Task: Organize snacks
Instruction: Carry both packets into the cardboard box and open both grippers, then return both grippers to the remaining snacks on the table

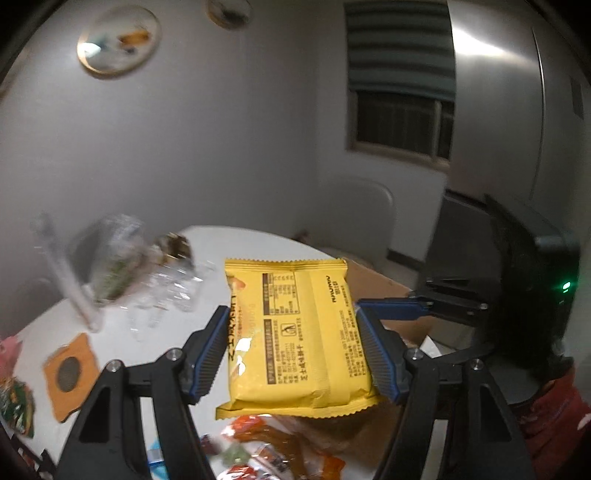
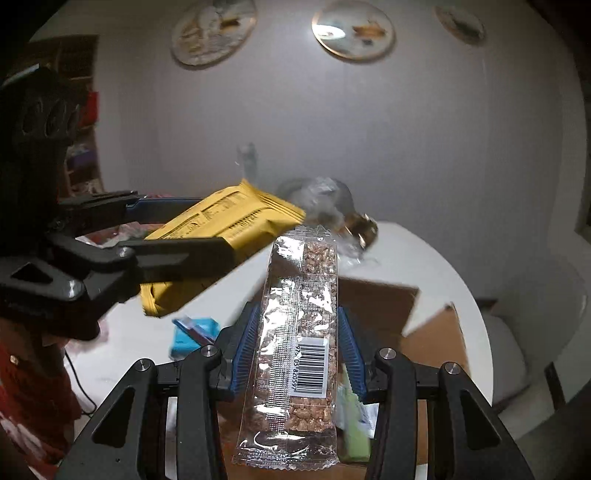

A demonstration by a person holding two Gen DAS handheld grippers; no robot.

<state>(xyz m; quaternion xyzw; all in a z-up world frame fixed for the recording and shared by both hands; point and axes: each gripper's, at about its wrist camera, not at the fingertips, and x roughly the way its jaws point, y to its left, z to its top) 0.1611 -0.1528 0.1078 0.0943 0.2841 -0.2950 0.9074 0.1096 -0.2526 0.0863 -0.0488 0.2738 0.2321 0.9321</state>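
The left gripper [image 1: 295, 341] squeezes a yellow snack packet [image 1: 299, 332] up in the air — over the round white table [image 1: 122, 332]. The right gripper [image 2: 297, 350] pinches a clear cereal bar [image 2: 295, 332] above the cardboard box [image 2: 373, 302] by the table's right edge.

- left gripper [image 1: 295, 339] holds snack packet [image 1: 295, 332] above the tabletop [image 1: 229, 243], clear of it
- right gripper [image 2: 295, 350] holds bar pack [image 2: 295, 332] over the cardboard box [image 2: 376, 306], to the right of the left one
- cardboard box sits on tabletop, right side in both wrist views
- loose snacks [image 1: 273, 450] lie on tabletop below snack packet
- coaster [image 1: 70, 373] left on tabletop
- plates [image 2: 352, 31] hang on wall behind
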